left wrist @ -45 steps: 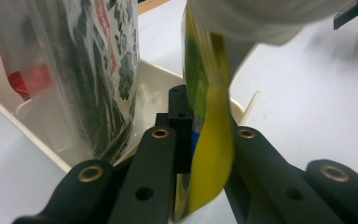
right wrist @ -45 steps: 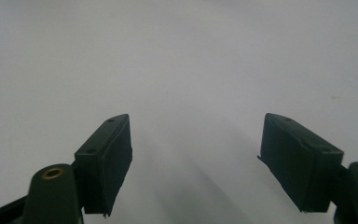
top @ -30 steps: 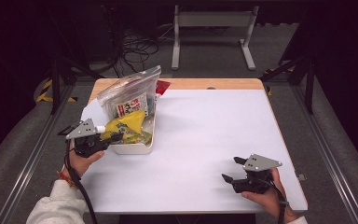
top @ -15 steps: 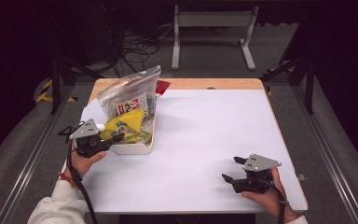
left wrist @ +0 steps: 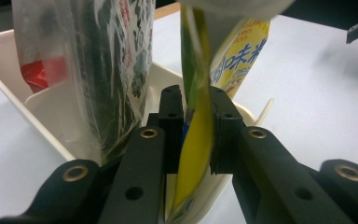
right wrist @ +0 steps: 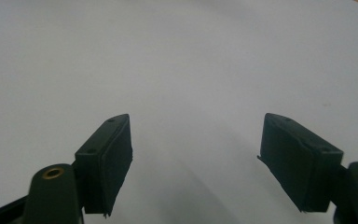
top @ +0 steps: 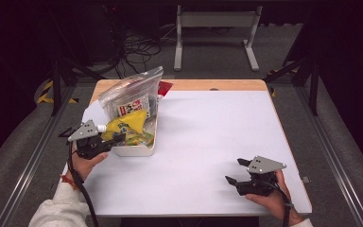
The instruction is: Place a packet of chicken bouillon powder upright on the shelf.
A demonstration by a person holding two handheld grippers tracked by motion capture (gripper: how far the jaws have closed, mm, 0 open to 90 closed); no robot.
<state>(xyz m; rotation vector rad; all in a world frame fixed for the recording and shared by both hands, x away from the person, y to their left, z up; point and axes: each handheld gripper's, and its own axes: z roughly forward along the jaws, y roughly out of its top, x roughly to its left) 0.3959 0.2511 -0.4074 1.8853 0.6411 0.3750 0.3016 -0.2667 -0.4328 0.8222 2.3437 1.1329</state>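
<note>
The white table (top: 208, 142) carries a white bin (top: 137, 150) at its far left. A clear bag (top: 132, 92) of printed packets stands upright in the bin, crowding the yellow packet (top: 127, 124) beside it. The packet lies tilted, long axis running near-left to far-right. The left gripper (top: 118, 138) has its jaws loosening around the packet's edge (pads barely off it). The right gripper (top: 234, 172) rests gaping on the bare near right.

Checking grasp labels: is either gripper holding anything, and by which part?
Left gripper, jaws just opening, has the yellow packet by its lower edge between the pads; real contact cannot be told. Right gripper is open and holds nothing.
</note>
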